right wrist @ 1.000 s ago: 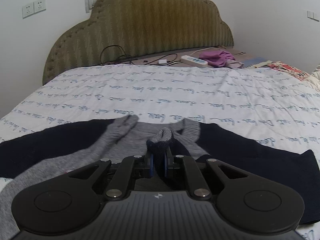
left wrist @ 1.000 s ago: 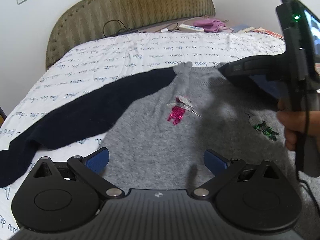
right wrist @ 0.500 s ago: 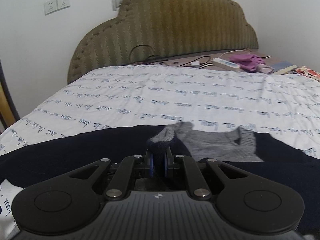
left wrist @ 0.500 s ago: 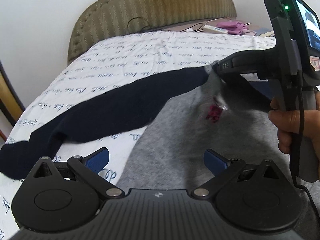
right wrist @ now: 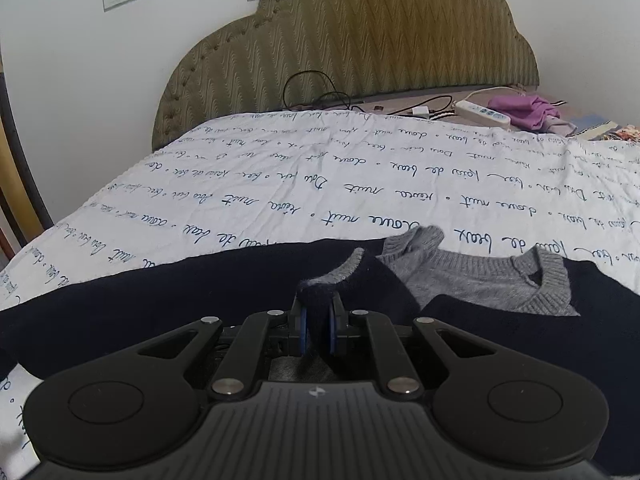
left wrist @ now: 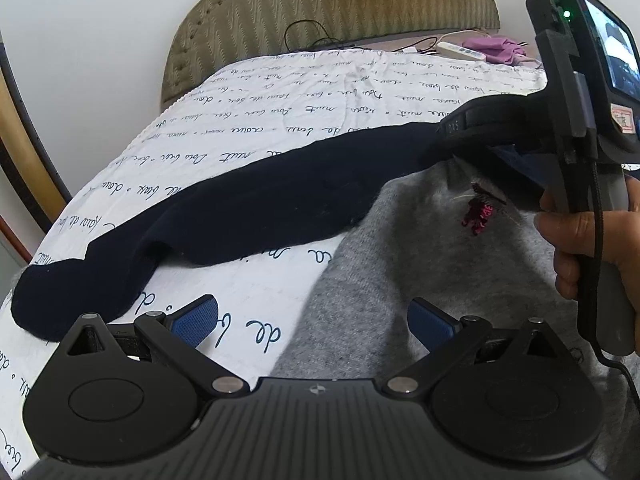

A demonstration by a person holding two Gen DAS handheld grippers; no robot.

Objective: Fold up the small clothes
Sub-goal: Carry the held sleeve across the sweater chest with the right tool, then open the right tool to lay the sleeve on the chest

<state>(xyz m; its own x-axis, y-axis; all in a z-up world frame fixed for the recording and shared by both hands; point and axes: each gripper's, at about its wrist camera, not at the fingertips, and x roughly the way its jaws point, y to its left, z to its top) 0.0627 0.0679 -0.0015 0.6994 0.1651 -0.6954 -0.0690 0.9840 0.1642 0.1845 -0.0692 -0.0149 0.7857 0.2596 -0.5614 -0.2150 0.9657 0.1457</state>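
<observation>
One sleeve is what we are moving: within the last second our right gripper point(right wrist: 316, 330), its jaws pinched tight on a navy fold of the sweater point(left wrist: 400, 280) near the shoulder, has carried that fold leftward across the garment. A second ago the grey front lay open with two sequin motifs showing; now only the pink sequin motif point(left wrist: 480, 214) shows in the left wrist view, half shadowed under the right gripper's body, and the grey ribbed collar point(right wrist: 552, 276) sits off to the right in the right wrist view. The navy sleeve point(left wrist: 208, 220) lies stretched across the script-printed bedsheet point(right wrist: 360, 184), its cuff near the left edge of the bed. Our left gripper point(left wrist: 314, 322) has stayed wide open with nothing between its blue pads point(left wrist: 194, 320), hovering over the sweater's lower left edge where grey knit meets sheet. We judge the first lengthwise fold is under way, not yet laid flat.
</observation>
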